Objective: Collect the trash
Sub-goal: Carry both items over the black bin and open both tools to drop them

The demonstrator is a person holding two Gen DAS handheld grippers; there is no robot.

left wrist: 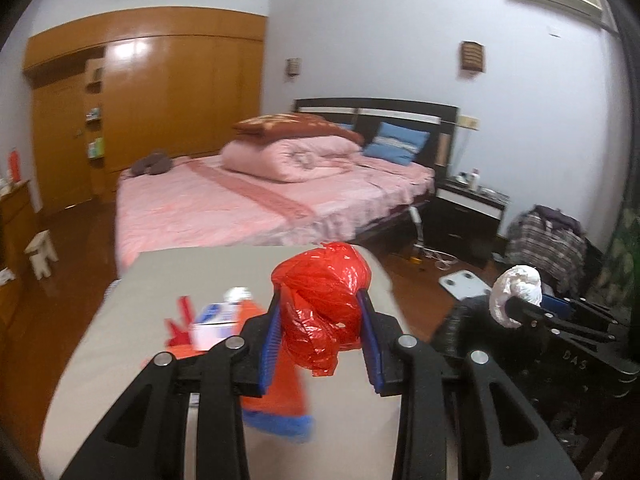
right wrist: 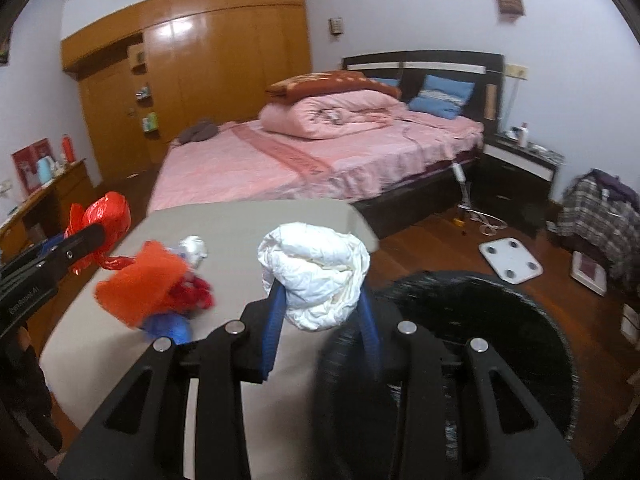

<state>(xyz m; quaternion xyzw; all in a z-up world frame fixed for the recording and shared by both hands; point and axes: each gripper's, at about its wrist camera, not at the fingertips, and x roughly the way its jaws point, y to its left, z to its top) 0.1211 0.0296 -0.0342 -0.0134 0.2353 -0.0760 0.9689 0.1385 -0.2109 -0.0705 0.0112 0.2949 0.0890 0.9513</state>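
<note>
A grey table (right wrist: pixel 240 224) stands before a pink bed (right wrist: pixel 320 160), bearing blurred orange, blue and silver litter (right wrist: pixel 160 292); a black bin (right wrist: pixel 460 344) sits at its right edge, a white scale (right wrist: pixel 510 260) beyond on the floor. The bin's near rim is hidden behind the right gripper (right wrist: pixel 324 296). Both grippers are raised above the table: the left gripper (left wrist: pixel 320 304) is clamped on a red bag (left wrist: pixel 322 300), the right on a white wad (right wrist: pixel 316 276) beside the bin.

- The left gripper (left wrist: pixel 320 312) is raised, its blue-padded fingers (left wrist: pixel 270 336) clamped on a crumpled red plastic bag (left wrist: pixel 320 296).
- The right gripper (right wrist: pixel 320 300), held level alongside it, pinches a white paper wad (right wrist: pixel 316 272).
</note>
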